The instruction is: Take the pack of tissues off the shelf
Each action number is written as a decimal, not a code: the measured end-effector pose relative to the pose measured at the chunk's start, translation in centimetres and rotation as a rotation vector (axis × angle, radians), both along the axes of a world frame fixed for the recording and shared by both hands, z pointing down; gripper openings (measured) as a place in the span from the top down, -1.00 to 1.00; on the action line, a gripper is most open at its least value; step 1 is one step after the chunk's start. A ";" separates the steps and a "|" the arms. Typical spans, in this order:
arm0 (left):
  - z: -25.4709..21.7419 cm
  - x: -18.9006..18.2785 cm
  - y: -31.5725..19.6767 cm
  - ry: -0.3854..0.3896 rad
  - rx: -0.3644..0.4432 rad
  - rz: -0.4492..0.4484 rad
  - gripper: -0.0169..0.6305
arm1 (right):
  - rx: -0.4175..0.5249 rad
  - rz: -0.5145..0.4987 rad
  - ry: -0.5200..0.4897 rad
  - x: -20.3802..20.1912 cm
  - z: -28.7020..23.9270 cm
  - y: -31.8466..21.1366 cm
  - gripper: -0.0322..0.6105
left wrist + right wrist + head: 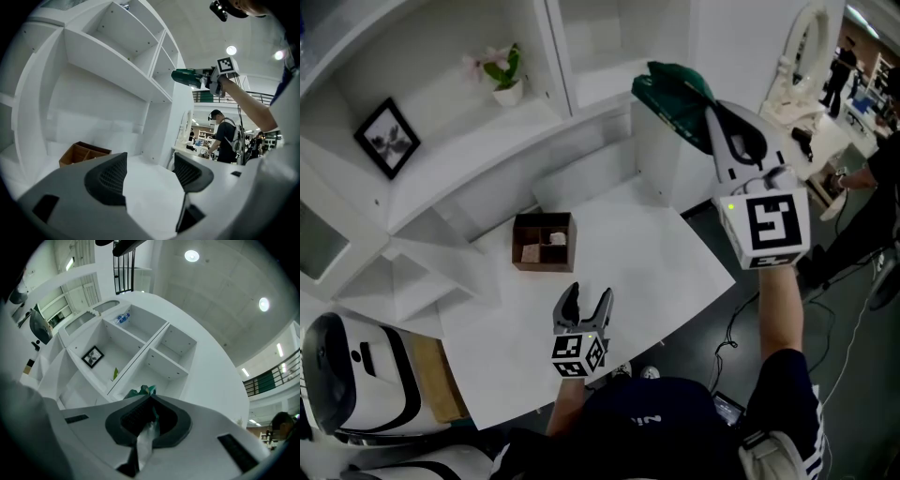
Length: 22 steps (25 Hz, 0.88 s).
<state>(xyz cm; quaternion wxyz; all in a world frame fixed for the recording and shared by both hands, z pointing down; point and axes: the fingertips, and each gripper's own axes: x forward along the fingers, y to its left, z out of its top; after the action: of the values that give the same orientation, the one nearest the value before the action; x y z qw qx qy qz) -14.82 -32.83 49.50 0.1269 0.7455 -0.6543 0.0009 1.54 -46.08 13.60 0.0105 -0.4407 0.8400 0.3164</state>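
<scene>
Jaws of the right hand-held gripper (712,117) pinch the near end of the dark-green soft plastic pack of tissues (675,86), which stretches straight ahead beside the white shelf (600,89); the left hand-held gripper (586,302) gapes empty.

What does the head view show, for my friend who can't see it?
The right gripper, raised, pinches a green pack of tissues beside the white shelf. The left gripper hovers open over the white table, near a brown wooden box.
</scene>
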 end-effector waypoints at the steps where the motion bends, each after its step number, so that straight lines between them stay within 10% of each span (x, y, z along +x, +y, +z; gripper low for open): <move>1: 0.1 0.2 0.0 0.002 0.000 0.003 0.01 | 0.004 0.002 0.002 0.2 0.4 0.3 0.88; 22: 1.0 2.4 -1.1 -0.025 0.000 0.044 0.01 | -0.189 0.027 -0.022 3.5 14.2 3.7 0.87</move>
<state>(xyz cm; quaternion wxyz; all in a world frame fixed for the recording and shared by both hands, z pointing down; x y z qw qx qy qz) -12.40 -33.92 50.49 0.1185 0.7597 -0.6393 0.0131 5.00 -42.35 27.82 -0.0263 -0.4544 0.8599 0.2310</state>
